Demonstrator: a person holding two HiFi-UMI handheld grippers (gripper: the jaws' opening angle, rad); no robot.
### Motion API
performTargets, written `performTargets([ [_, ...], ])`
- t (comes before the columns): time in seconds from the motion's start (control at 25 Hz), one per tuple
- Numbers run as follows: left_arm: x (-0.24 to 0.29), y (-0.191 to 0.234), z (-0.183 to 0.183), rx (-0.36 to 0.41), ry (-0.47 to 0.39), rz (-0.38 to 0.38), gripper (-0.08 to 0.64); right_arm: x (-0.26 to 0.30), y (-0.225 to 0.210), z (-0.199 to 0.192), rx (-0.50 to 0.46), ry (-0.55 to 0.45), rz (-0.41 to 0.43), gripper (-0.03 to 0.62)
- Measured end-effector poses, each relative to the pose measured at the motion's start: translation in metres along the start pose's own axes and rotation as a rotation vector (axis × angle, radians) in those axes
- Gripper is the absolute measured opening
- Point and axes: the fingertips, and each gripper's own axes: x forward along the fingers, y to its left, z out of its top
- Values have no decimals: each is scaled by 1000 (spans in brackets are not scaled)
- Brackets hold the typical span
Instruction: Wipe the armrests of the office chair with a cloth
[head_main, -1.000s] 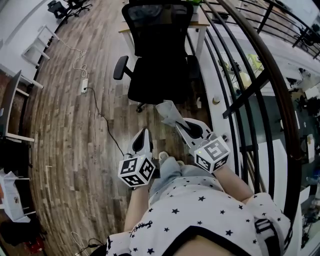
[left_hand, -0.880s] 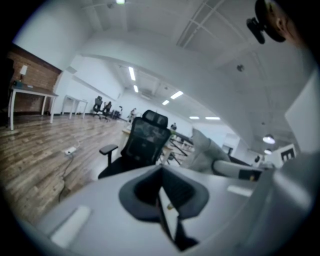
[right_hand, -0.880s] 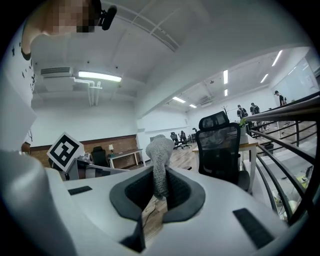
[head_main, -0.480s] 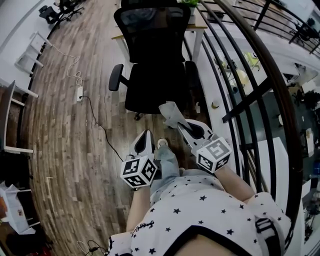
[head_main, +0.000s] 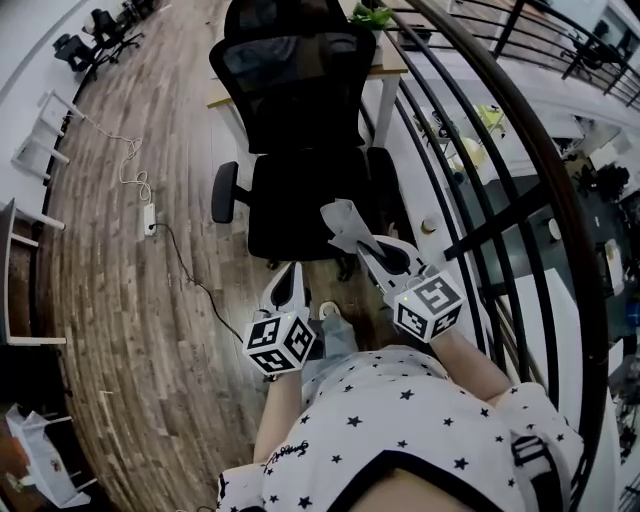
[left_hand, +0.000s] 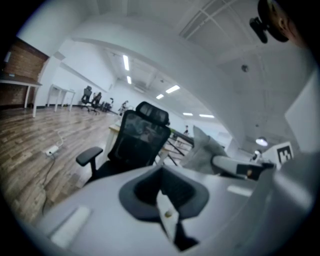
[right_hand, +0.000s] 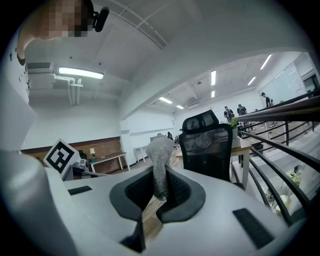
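Cloth (head_main: 339, 221) clamped in R tool (head_main: 357, 245), close to chair (head_main: 300, 190) front.

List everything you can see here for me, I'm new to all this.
office chair: one, black, middle of the head view, facing the person
armrests: two, black, one on each side of the seat
desk: one, pale top with white legs, behind the chair
plant: one, green, on the desk
railing: one, dark curved bars, along the right
power strip: one, white with cable, on the floor at left
floor: wood planks, brown
cloth: one, grey, held in the right hand-held gripper
shirt: one, white with dark stars, bottom edge
left hand-held gripper: white, jaws shut, empty
right hand-held gripper: white, shut on the cloth
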Motion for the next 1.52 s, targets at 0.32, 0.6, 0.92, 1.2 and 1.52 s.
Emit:
performTargets([
  [0.32, 45, 26, 23, 8, 37, -75, 6, 43, -19, 8, -11, 13, -79, 35],
  [0.6, 93, 54, 31, 40, 88, -118, 6, 82, -52, 0, -5, 36, -141, 35],
  [0.92, 131, 64, 33, 77, 159, -159, 5, 107, -95, -6, 5, 61, -214, 35],
  [1.2, 168, 55, 30, 84, 221, -149, 5, 118, -160, -6, 37, 87, -270, 35],
  [1.52, 213, 54, 9, 73, 275, -127, 6, 137, -222, -31, 52, 153, -275, 35],
])
